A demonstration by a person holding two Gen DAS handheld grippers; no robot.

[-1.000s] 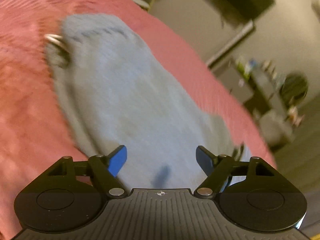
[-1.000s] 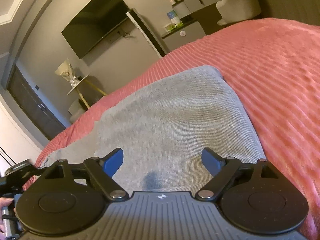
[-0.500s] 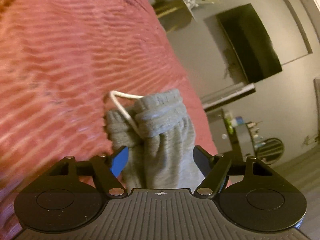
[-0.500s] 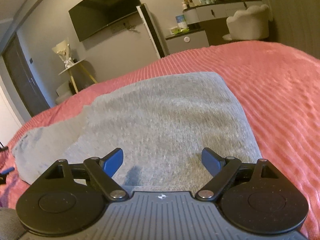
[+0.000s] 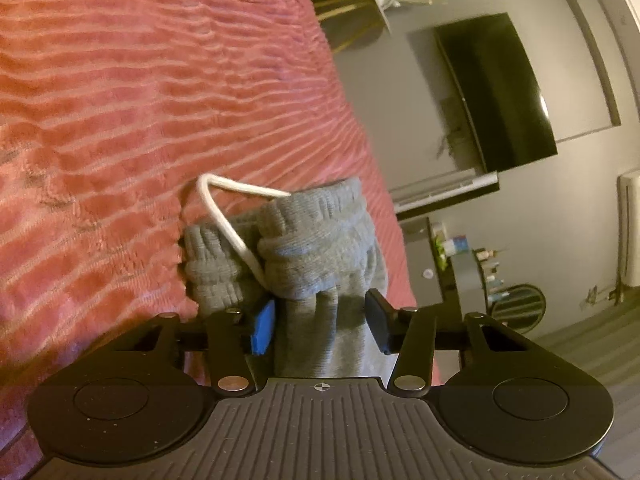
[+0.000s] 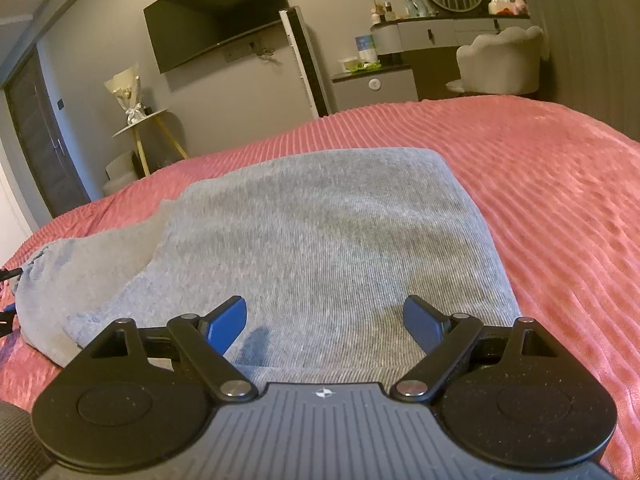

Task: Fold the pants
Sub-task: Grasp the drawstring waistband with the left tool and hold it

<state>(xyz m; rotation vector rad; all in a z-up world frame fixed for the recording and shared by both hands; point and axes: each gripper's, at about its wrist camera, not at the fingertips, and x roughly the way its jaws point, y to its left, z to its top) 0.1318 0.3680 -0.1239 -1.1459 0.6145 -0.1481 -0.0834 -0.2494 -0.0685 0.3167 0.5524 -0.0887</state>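
Grey sweatpants lie on a pink ribbed bedspread (image 5: pixel 120 120). In the left wrist view the bunched waistband (image 5: pixel 316 240) with a white drawstring (image 5: pixel 224 216) sits just ahead of my left gripper (image 5: pixel 320 320). Its jaws have narrowed around the gathered fabric and press its sides. In the right wrist view the pants (image 6: pixel 320 232) lie flat and folded. My right gripper (image 6: pixel 324 320) is open and hovers over their near edge, holding nothing. The waistband end (image 6: pixel 48 272) is lifted at the far left.
The bedspread (image 6: pixel 540 200) extends to the right. Beyond the bed are a wall TV (image 6: pixel 216 12), a small round side table (image 6: pixel 140 124), a tall white tower (image 6: pixel 304 64), a dresser with bottles (image 6: pixel 420 32) and a white chair (image 6: pixel 500 60).
My left gripper swung from over the flat pants to the waistband end and its jaws closed in on the bunched fabric. My right gripper stayed open and tilted level over the pants.
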